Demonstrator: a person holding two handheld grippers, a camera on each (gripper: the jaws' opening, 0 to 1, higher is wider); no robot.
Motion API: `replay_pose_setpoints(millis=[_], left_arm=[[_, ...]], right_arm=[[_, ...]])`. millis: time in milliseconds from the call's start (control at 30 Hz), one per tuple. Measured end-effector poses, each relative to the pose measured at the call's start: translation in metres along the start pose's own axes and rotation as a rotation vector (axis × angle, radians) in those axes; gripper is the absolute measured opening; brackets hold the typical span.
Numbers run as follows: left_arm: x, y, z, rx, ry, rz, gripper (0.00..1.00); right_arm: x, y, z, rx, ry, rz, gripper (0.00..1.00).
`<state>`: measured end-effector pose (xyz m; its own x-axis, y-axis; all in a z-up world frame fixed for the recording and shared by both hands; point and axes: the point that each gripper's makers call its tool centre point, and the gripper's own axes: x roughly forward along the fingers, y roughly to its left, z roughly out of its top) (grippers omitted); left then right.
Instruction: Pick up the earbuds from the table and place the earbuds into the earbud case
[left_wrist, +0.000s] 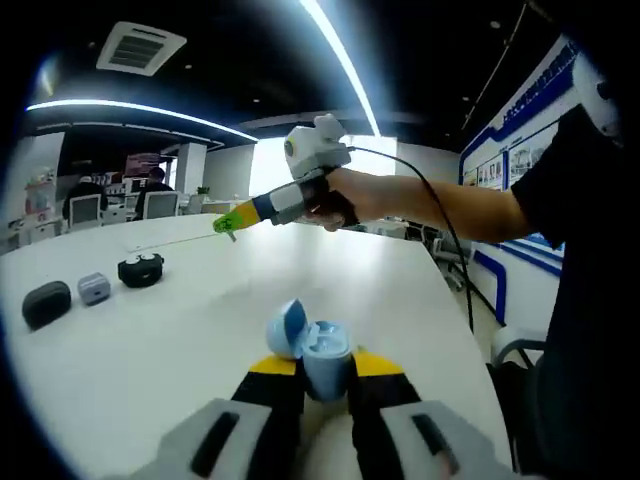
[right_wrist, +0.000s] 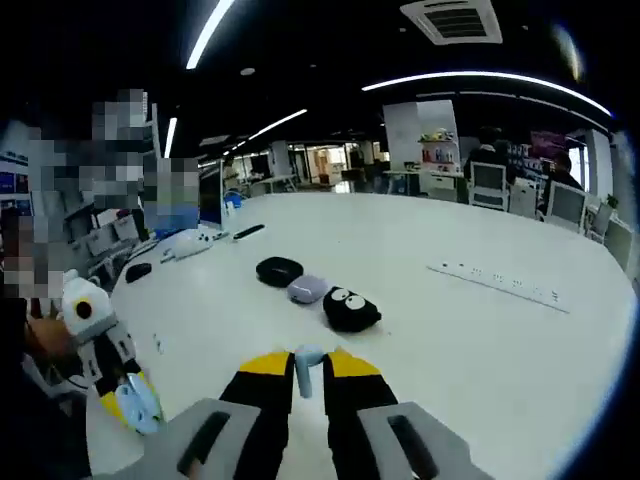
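Observation:
My left gripper (left_wrist: 325, 366) is shut on a light blue earbud case (left_wrist: 322, 352), whose lid (left_wrist: 286, 328) is flipped open to the left. In the left gripper view my right gripper (left_wrist: 228, 227) hovers above the white table (left_wrist: 180, 340), held by a hand, with a small pale object at its green tips. In the right gripper view my right gripper (right_wrist: 309, 372) is shut on a light blue earbud (right_wrist: 307, 368). The left gripper (right_wrist: 135, 405) with the blue case (right_wrist: 143, 404) appears at the lower left there.
On the table lie a black oval case (right_wrist: 279, 270), a lavender case (right_wrist: 308, 289) and a black case with two white eyes (right_wrist: 350, 309). The same three cases sit left in the left gripper view (left_wrist: 46, 302). A power strip (right_wrist: 498, 281) lies to the right. Chairs and monitors stand beyond.

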<state>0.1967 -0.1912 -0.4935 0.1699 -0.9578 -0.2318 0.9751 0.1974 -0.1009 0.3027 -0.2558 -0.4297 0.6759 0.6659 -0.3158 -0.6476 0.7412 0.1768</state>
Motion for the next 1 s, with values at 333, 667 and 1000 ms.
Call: replay_pose_setpoints(millis=[333, 667, 1000], left_arm=[[0.002, 0.002, 0.006, -0.030, -0.016, -0.006, 0.19], [0.004, 0.002, 0.016, -0.057, -0.060, -0.040, 0.19], [0.004, 0.000, 0.020, -0.057, -0.082, -0.053, 0.19]], right_arm=[[-0.025, 0.087, -0.013, -0.010, -0.134, 0.207, 0.11], [-0.025, 0.111, -0.021, -0.008, -0.171, 0.299, 0.11], [-0.022, 0.124, -0.021, -0.009, -0.188, 0.336, 0.11]])
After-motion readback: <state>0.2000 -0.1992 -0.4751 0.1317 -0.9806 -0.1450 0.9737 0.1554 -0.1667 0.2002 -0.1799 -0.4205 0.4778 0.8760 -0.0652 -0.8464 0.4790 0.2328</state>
